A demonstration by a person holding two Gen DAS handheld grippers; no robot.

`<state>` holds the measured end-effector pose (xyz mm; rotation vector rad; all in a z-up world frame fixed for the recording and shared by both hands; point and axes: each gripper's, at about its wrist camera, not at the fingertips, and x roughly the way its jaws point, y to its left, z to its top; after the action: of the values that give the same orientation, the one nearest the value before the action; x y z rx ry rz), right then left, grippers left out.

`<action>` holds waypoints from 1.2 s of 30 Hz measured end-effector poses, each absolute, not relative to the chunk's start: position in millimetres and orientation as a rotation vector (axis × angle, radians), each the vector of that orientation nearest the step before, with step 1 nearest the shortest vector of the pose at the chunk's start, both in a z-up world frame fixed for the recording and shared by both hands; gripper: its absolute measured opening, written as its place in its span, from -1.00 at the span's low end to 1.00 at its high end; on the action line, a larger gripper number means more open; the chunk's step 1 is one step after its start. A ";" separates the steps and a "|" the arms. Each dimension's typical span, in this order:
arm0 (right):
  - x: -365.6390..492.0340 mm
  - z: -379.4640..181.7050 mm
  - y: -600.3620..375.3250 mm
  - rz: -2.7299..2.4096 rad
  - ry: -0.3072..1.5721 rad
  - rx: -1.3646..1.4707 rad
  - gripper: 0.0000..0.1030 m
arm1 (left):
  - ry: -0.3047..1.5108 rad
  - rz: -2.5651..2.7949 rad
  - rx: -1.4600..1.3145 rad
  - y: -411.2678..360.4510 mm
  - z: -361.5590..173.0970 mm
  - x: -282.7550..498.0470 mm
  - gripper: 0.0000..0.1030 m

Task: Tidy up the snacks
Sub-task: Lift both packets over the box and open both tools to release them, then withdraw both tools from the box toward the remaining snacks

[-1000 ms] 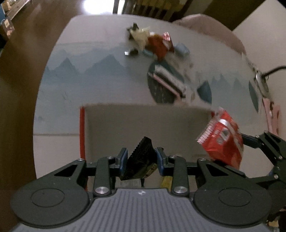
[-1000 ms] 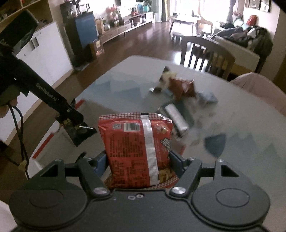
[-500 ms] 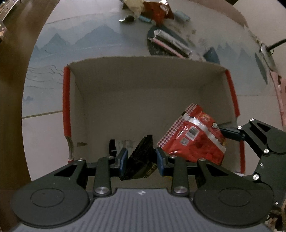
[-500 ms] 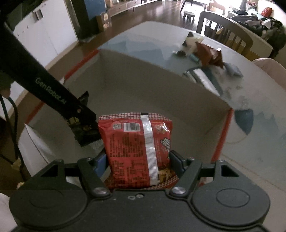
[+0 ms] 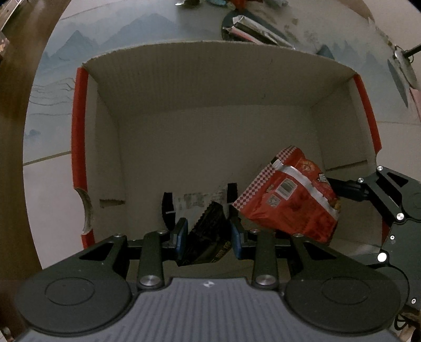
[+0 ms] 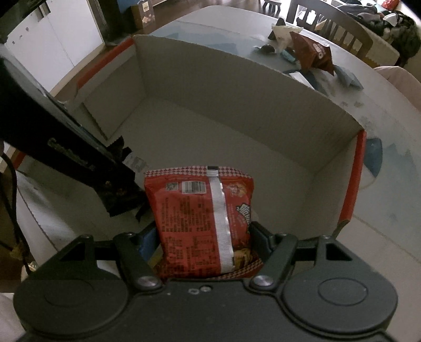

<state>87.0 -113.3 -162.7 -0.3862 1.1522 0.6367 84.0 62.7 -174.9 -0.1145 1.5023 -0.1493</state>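
Note:
Both grippers hang inside an open cardboard box (image 5: 210, 84) (image 6: 236, 79) with red-taped edges. My left gripper (image 5: 209, 234) points straight down and is shut on a black snack packet (image 5: 208, 236), seen from the right wrist view as the black packet (image 6: 115, 194). My right gripper (image 6: 204, 236) is shut on a red snack bag (image 6: 200, 221) with a silver seam; the left wrist view shows that red bag (image 5: 289, 205) low at the box's right side. A white label with black tabs (image 5: 194, 201) lies on the box floor under the left gripper.
On the table beyond the box lie more snacks: a brown chip bag (image 6: 313, 52), a white wrapper (image 6: 281, 34), blue packets (image 6: 347, 76) and silver-pink packets (image 5: 252, 29). A chair (image 6: 329, 23) stands behind the table. The left gripper's arm (image 6: 52, 142) crosses the box's left side.
Both grippers have sunk from above the box rim down into the box, each carrying its packet. The box walls now fill both views.

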 end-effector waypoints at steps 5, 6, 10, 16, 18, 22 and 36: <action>98.6 -167.5 -114.6 0.644 1.152 -0.373 0.40 | 1.502 -0.147 -0.124 58.4 -179.2 88.4 -0.34; 98.6 -167.6 -115.1 0.643 1.152 -0.371 0.40 | 1.501 -0.148 -0.123 58.4 -179.0 88.2 -0.34; 96.2 -163.9 -118.2 0.649 1.142 -0.359 0.40 | 1.485 -0.156 -0.119 60.7 -175.5 84.8 -0.26; 93.5 -147.7 -128.0 0.650 1.103 -0.338 0.45 | 1.449 -0.159 -0.136 68.5 -160.4 78.2 -0.12; 93.8 -139.1 -133.2 0.650 1.085 -0.320 0.46 | 1.427 -0.163 -0.137 70.9 -152.0 75.9 -0.12; 93.7 -120.9 -143.1 0.650 1.046 -0.285 0.53 | 1.381 -0.168 -0.125 73.1 -134.2 72.3 -0.11; 106.6 -41.9 -170.8 0.643 0.874 -0.219 0.63 | 1.156 -0.193 -0.086 80.7 -39.1 81.3 0.06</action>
<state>106.6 -170.8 -41.9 -0.2194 0.8745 0.6426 81.3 80.7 -39.1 -0.0856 1.1564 -0.1926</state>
